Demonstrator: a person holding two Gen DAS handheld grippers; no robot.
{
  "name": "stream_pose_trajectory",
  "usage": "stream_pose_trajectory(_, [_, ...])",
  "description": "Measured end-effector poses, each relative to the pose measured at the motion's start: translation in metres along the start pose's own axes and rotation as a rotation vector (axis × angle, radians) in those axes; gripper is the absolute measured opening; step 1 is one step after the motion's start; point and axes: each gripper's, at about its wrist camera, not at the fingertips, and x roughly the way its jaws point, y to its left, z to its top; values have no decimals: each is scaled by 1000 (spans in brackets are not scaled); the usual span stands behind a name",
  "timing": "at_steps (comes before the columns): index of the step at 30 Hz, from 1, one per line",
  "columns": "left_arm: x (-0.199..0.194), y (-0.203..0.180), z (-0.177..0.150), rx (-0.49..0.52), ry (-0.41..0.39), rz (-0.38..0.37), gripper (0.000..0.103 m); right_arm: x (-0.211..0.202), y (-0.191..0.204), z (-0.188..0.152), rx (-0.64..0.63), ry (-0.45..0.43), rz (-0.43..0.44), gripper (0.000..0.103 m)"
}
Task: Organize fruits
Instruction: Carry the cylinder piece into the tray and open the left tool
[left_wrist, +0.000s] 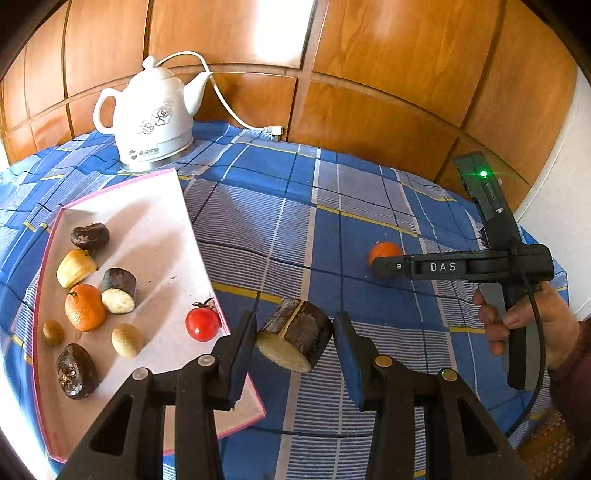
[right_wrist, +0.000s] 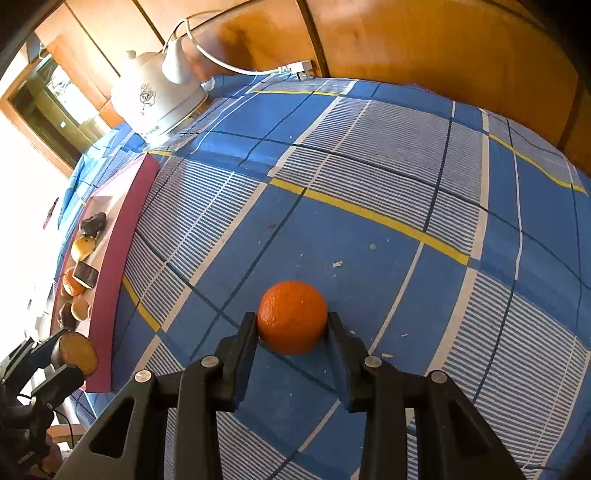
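Pinching a dark-skinned cut chunk (left_wrist: 295, 338) in left fingers (left_wrist: 295, 332) beside tray (left_wrist: 177, 221) — seemingly lifted; right fingers (right_wrist: 291, 325) clamped on orange (right_wrist: 291, 317) — touching counter (right_wrist: 369, 184).

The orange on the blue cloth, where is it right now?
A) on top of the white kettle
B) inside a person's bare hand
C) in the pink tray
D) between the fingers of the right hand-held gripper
D: the right wrist view shows the orange on the checked cloth between the two fingers of the right hand-held gripper, well away from the pink tray and the kettle.
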Motion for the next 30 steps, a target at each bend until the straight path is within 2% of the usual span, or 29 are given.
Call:
stream_pose_trajectory(25, [-8, 24, -1, -36, -5, 55, 43, 1, 6, 0, -36, -7, -30, 37])
stream_pose_trajectory(30, [-12, 39, 1, -77, -2, 49, 43, 1, 7, 0, -40, -8, -35, 37])
